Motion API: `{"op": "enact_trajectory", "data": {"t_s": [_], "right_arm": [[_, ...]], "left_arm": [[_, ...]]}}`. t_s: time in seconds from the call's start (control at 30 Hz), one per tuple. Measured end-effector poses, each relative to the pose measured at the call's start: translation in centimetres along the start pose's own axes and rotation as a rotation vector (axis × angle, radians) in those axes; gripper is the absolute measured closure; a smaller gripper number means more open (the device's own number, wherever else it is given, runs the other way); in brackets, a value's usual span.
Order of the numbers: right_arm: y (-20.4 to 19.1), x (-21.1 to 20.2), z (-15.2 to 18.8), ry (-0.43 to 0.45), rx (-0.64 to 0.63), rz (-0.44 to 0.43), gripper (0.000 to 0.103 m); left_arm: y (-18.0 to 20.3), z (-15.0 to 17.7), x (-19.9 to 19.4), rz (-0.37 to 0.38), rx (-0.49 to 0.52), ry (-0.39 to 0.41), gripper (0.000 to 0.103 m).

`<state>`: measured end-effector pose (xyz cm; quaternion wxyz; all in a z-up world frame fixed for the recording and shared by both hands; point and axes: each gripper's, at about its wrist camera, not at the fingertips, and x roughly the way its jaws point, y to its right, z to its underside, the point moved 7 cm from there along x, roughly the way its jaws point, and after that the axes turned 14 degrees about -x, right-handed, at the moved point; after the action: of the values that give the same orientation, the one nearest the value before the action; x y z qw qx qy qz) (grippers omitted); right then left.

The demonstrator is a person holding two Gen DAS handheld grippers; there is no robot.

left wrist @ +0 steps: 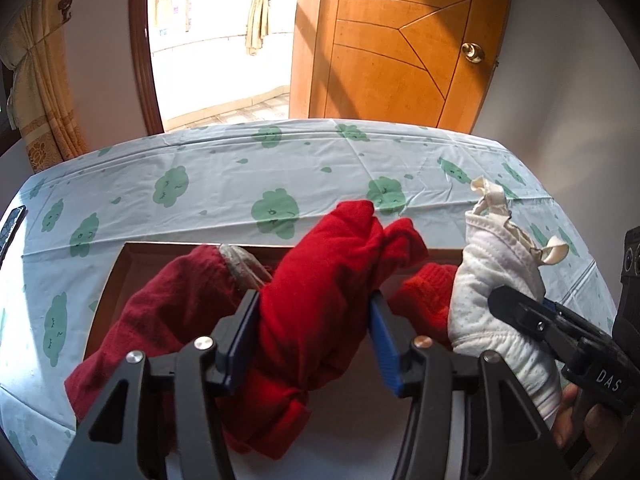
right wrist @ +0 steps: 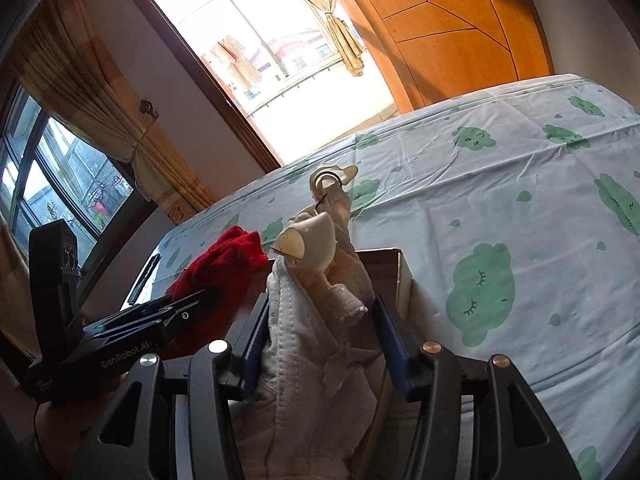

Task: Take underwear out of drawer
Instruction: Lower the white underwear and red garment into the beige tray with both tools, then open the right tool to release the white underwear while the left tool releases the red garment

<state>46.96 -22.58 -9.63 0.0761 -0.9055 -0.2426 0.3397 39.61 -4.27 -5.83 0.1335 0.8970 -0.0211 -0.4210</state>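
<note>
My left gripper [left wrist: 314, 316] is shut on a bright red garment [left wrist: 320, 280] and holds it above the open cardboard drawer box [left wrist: 120, 268]. A darker red garment [left wrist: 160, 312] hangs over the box's left side. My right gripper [right wrist: 320, 336] is shut on a white padded bra [right wrist: 304, 320], lifted above the box's right wall [right wrist: 404, 280]. The right gripper also shows at the right of the left wrist view [left wrist: 520, 312], with the white bra [left wrist: 492, 276] in it. The left gripper shows at the left of the right wrist view [right wrist: 200, 300] with the red garment [right wrist: 224, 260].
The box sits on a table covered by a light blue cloth with green clouds [left wrist: 240, 184]. A dark phone [left wrist: 12, 228] lies at the table's left edge. Behind the table are a wooden door [left wrist: 400, 40], a bright doorway and curtains [left wrist: 44, 80].
</note>
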Motion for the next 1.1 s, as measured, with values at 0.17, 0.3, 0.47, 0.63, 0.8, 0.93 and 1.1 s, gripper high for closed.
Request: {"op": "enact_trajectory", "data": {"t_s": [0.17, 0.3, 0.47, 0.63, 0.8, 0.93, 1.1], "right_arm": [[-0.4, -0.6, -0.3, 0.025, -0.041, 0.05, 0.034], [-0.2, -1.0, -0.5, 0.051, -0.048, 0.07, 0.031], [0.3, -1.2, -0.3, 0.062, -0.038, 0.08, 0.031], [0.4, -1.9, -0.3, 0.101, -0.041, 0.095, 0.031], [-0.2, -2.7, -0.4, 0.133, -0.064, 0.107, 0.031], [-0.4, -3.0, -0.4, 0.144, -0.074, 0.118, 0.031], [-0.9, -3.7, -0.2, 0.161, -0.087, 0.121, 0.03]], "left_arm": [[0.3, 0.3, -0.4, 0.011, 0.011, 0.017, 0.046], [0.3, 0.3, -1.1, 0.027, 0.005, 0.036, 0.045], [0.4, 0.4, -1.8, 0.043, -0.003, 0.055, 0.043], [0.6, 0.7, -2.6, 0.062, -0.004, 0.076, 0.043], [0.8, 1.0, -3.1, 0.081, 0.0, 0.087, 0.042], [0.8, 1.2, -3.4, 0.09, -0.003, 0.092, 0.042], [0.3, 1.6, -4.4, 0.105, -0.012, 0.123, 0.042]]}}
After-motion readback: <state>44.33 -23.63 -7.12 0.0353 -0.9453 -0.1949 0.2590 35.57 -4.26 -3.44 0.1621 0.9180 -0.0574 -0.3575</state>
